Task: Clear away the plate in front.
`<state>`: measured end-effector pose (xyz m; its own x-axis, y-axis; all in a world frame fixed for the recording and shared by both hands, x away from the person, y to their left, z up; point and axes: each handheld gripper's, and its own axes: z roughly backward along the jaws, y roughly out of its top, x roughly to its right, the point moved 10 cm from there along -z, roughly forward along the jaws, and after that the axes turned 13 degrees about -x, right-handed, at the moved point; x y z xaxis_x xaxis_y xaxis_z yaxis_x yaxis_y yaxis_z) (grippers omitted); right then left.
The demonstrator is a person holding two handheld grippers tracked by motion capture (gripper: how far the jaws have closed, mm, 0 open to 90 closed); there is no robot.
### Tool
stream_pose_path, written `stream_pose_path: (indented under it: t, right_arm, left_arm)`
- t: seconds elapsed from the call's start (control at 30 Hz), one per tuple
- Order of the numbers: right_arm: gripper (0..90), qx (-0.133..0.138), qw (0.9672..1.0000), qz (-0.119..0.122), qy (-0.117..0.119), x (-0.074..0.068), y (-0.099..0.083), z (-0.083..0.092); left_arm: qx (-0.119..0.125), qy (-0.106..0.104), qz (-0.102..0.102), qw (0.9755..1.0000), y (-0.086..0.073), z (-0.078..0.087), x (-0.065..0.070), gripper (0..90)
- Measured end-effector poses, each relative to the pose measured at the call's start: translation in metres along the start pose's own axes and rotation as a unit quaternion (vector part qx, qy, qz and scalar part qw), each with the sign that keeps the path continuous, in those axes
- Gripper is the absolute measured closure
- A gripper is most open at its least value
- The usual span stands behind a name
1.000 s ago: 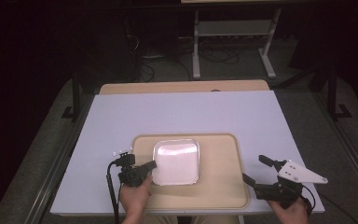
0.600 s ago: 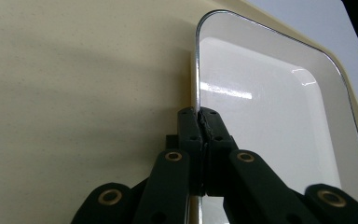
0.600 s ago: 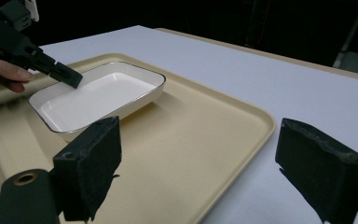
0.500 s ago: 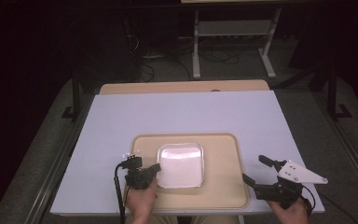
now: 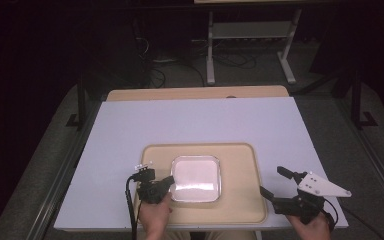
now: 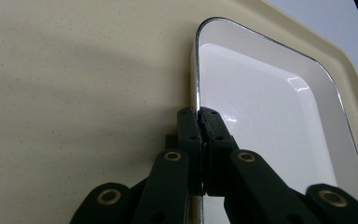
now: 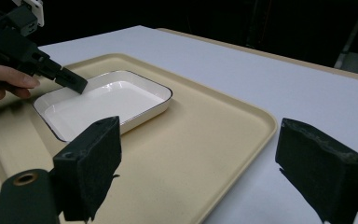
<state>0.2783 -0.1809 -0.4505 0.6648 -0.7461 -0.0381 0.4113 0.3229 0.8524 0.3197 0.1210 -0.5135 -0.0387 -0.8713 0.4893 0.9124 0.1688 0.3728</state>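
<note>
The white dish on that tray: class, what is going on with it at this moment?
A person holds a tool in each hand. The left tool is shut on the near-left rim of the white dish, which sits on the beige tray on the white table. The right tool hangs open beside the tray's right edge, touching nothing.

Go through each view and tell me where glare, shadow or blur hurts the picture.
High view: glare washes out the white dish, and the room beyond the table is dark. Left gripper view: the jaws are soft with closeness; a highlight sits on the dish. Right gripper view: the near jaws blur, and the tray stays sharp.
</note>
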Motion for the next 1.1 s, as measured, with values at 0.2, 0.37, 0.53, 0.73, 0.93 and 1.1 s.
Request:
stream_pose_path:
  t: [0.2,0.37,0.53,0.73,0.93,1.1]
  right_arm:
    - [13.4,-0.001,1.0,0.0,0.0,-0.0002,-0.0002,-0.0005]
    - [13.4,-0.001,1.0,0.0,0.0,-0.0003,-0.0001,-0.0003]
    - [13.4,-0.002,1.0,0.0,0.002,-0.0011,-0.0001,-0.0008]
    - [13.4,-0.003,1.0,0.0,0.002,-0.0011,-0.0002,-0.0011]
    - [13.4,-0.002,1.0,0.001,0.003,-0.0014,0.0,-0.0011]
    - [13.4,-0.002,1.0,0.002,0.003,-0.0014,0.0001,-0.0009]
  left_arm:
    - [0.005,-0.002,0.006,1.0,-0.0005,0.0003,0.001,86.8]
    - [0.014,0.006,0.005,0.9999,-0.0014,0.0016,-0.0001,87.0]
    - [0.016,0.005,0.009,0.9998,-0.0018,0.0021,-0.0005,86.9]
    - [0.02,0.006,0.012,0.9997,-0.0011,0.0026,-0.0019,86.9]
    - [0.021,0.004,0.008,0.9997,-0.0015,0.0029,-0.0023,86.0]
    - [0.026,0.006,-0.005,0.9996,0.0004,0.0062,-0.0029,79.9]
